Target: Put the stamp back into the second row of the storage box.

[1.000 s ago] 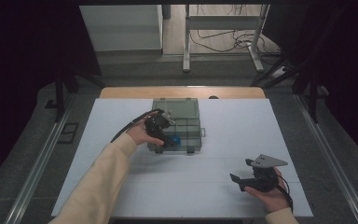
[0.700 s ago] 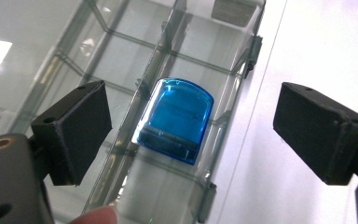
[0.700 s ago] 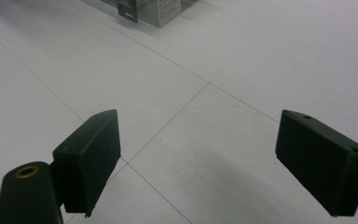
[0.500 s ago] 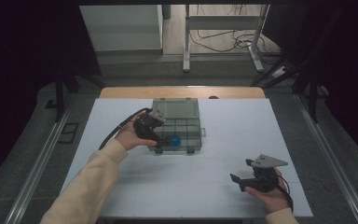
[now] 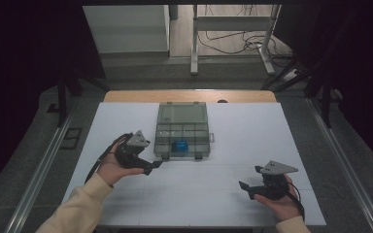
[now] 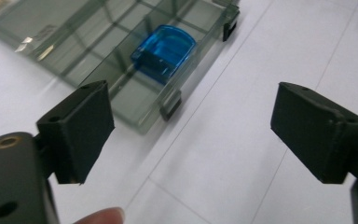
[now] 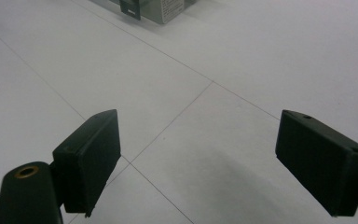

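Sitting in a front compartment of the clear organizer box [image 5: 182,130], the blue part [image 5: 179,145] lies a little ahead of the left gripper [image 5: 156,165] and off to its far side; in the left gripper view the blue part [image 6: 164,52] shows through the smoky plastic, up and left of the gap between the jaws. That gripper hovers just off the box's near left corner, its jaws spread wide with nothing between them, only bare white table [image 5: 213,194] below.

As a judgement, the step in hand looks like the pause beside the box after the blue part has gone in, with the lid lying flat and open behind the compartments. The next move probably calls for swinging the left gripper round to the far edge of the lid, or to one of the dark latches [image 6: 170,104] on the front wall, and for a light, level approach so the box does not skate on the smooth table.

The right gripper [image 5: 246,186] rests well apart from the box, near the table's front edge, jaws likewise spread and empty.

A small pale label on the lid [image 6: 44,31] is too blurred to read; no brand can be made out.
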Demonstrator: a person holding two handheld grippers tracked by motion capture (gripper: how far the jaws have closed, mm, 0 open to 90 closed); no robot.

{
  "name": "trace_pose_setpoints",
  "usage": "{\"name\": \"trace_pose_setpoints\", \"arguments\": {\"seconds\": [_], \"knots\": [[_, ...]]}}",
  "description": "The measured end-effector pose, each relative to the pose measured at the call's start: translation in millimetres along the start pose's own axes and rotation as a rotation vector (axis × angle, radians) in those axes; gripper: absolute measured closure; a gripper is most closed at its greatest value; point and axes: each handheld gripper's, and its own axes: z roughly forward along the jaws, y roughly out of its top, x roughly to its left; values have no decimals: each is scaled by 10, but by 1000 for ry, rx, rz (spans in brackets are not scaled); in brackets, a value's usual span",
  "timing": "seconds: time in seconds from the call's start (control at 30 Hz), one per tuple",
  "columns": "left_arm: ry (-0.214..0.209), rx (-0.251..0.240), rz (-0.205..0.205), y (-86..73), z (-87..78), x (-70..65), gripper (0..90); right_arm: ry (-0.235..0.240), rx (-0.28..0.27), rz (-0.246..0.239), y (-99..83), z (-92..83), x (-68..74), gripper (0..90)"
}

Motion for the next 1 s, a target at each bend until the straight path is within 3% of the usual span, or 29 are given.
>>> {"name": "trace_pose_setpoints", "arguments": {"seconds": [0.13, 0.6, 0.7, 1.0], "knots": [[61, -32, -41, -175, -134, -46, 139, 2, 1, -2, 3, 4, 4, 141], [159, -68, -242, -1055, -385, -82, 144, 2, -4, -4, 3, -9, 6, 141], [170, -66, -259, -1108, -385, -55, 144, 2, -4, -2, 2, -6, -2, 141], [163, -68, -238, -1036, -323, -75, 140, -4, -1, -8, 5, -12, -2, 141]]}}
